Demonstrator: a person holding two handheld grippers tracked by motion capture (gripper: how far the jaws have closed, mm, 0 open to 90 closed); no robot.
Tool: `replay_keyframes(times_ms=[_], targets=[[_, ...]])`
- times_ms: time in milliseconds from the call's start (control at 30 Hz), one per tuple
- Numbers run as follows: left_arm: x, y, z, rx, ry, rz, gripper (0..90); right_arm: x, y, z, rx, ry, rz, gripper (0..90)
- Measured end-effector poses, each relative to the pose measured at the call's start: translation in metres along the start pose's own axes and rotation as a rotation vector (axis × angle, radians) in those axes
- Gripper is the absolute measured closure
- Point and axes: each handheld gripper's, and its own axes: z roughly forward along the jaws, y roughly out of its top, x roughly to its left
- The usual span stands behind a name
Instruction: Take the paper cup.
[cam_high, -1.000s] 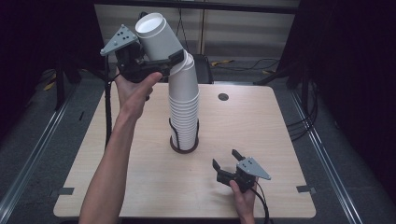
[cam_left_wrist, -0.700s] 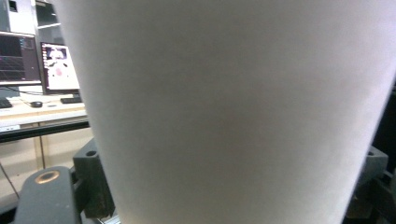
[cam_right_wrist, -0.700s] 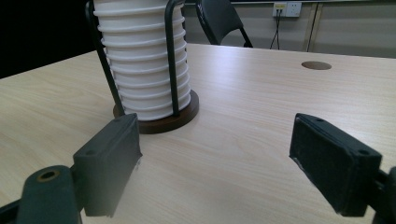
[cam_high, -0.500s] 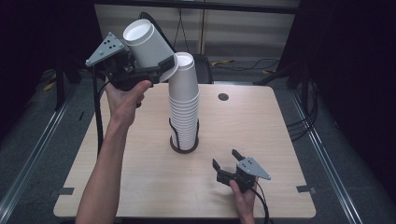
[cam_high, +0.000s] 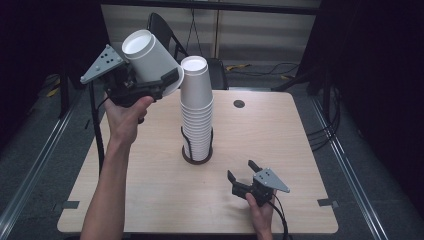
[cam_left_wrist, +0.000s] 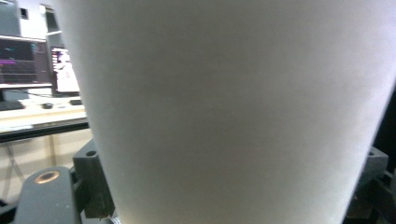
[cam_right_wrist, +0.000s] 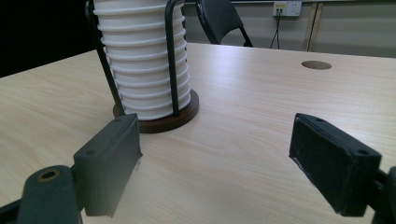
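Holding a white paper cup (cam_high: 150, 59) up in the air, the left claw (cam_high: 167, 82) sits above and to the left of the tall stack of cups (cam_high: 196, 112), its jaws closed on the cup's lower wall. The cup is tilted, its open mouth turned up and toward the high camera, and its base end lies just beside the top cup of the stack; whether the two touch cannot be told. In the left gripper view the cup's blank white side (cam_left_wrist: 233, 107) covers nearly everything, so the jaw pads are cut down to dark corners at the lower left and lower right, and the contact itself is hidden. Behind it, at the left edge, a blurred monitor (cam_left_wrist: 25, 60) can be made out.

The stack stands in a holder with a round dark base (cam_high: 196, 156) and thin black uprights, near the middle of the wooden worktop (cam_high: 280, 135). In the right gripper view the stack (cam_right_wrist: 142, 56) is cut off at the top of the frame.

The right claw (cam_high: 241, 171) rests low at the near edge of the worktop, well apart from the stack, its jaws wide open with nothing between them. A small round hole (cam_high: 239, 104) shows in the worktop beyond the stack.
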Motion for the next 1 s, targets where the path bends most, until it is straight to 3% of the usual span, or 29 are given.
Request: replay_keyframes(times_ms=[133, 200, 300, 467, 600, 733, 900, 1000], targets=[[-0.002, -0.005, -0.007, 0.011, 0.011, 0.008, 15.6, 0.000, 0.000, 0.000, 0.000, 0.000, 0.000, 16.2], [-0.003, -0.009, -0.010, 0.021, 0.036, 0.014, 15.5, 0.000, 0.000, 0.000, 0.000, 0.000, 0.000, 16.2], [-0.002, -0.018, -0.016, 0.019, 0.045, -0.022, 15.6, 0.000, 0.000, 0.000, -0.001, -0.001, 0.000, 16.2], [-0.002, -0.035, -0.021, 0.056, 0.054, -0.022, 15.6, 0.000, 0.000, 0.000, -0.001, 0.000, 0.000, 16.2], [0.000, -0.049, -0.027, 0.059, 0.066, -0.053, 15.6, 0.000, 0.000, 0.000, -0.002, -0.001, 0.000, 16.2], [0.004, -0.067, -0.028, 0.104, 0.062, -0.070, 15.5, 0.000, 0.000, 0.000, -0.005, -0.004, -0.002, 16.2], [0.006, -0.089, -0.029, 0.126, 0.072, -0.116, 15.6, 0.001, 0.000, 0.000, -0.004, -0.006, -0.005, 16.2], [0.005, -0.101, -0.028, 0.161, 0.075, -0.108, 15.6, 0.001, 0.000, 0.000, -0.001, -0.008, -0.010, 16.3]])
